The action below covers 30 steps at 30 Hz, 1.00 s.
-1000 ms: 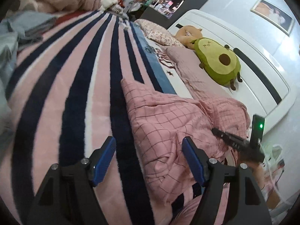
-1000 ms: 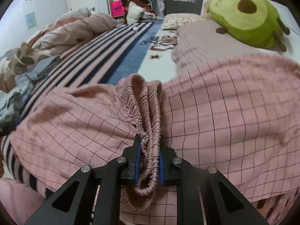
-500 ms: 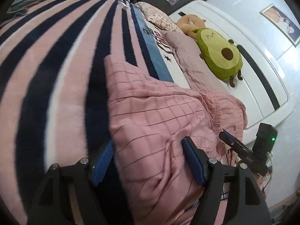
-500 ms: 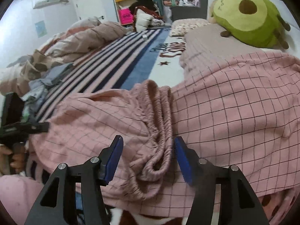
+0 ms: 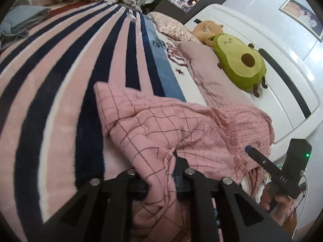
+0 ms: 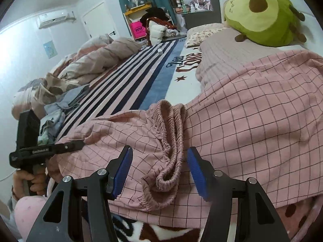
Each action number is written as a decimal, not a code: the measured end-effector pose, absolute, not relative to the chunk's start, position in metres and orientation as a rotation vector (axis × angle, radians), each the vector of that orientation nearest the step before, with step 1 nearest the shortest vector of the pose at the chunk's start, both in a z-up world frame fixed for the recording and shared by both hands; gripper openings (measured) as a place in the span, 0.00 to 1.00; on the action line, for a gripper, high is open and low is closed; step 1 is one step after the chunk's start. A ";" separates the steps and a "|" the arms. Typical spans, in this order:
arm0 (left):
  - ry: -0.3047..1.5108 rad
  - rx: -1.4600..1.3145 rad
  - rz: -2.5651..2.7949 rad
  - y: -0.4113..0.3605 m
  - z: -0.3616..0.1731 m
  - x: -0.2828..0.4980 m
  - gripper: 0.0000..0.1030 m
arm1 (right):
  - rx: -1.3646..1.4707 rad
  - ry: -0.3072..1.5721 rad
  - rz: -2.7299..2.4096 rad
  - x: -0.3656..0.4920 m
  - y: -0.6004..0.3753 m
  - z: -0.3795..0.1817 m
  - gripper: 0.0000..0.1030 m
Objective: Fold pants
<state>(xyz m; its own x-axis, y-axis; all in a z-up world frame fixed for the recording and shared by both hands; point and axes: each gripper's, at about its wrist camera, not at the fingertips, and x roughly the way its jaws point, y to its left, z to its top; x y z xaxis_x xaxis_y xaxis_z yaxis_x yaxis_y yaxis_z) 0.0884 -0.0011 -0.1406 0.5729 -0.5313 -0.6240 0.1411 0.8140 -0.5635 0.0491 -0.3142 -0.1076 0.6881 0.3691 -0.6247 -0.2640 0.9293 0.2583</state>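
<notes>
Pants (image 5: 181, 127) lie rumpled on the striped bed (image 5: 60, 80), near its edge. Left view: left gripper (image 5: 161, 161) jaws closing on a cloth fold, pinched btwn them. Lift slow and keep the fold taut so it doesn't slip.

Right view: right gripper (image 6: 159, 169) jaws half-wide, waistband (image 6: 171, 141) loose btwn, untouched. Regrip w/ both layers before pulling.
</notes>
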 end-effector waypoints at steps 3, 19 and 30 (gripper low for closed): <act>0.847 -0.476 -0.351 0.014 -0.136 0.086 0.09 | 0.153 0.725 0.351 0.045 -0.315 -0.103 0.50; 0.869 -0.261 -0.112 0.095 -0.129 0.065 0.17 | 0.095 0.737 0.254 0.027 -0.316 -0.092 0.56; 0.736 -0.207 -0.031 0.074 -0.081 0.045 0.56 | 0.211 0.710 0.012 0.008 -0.397 -0.113 0.67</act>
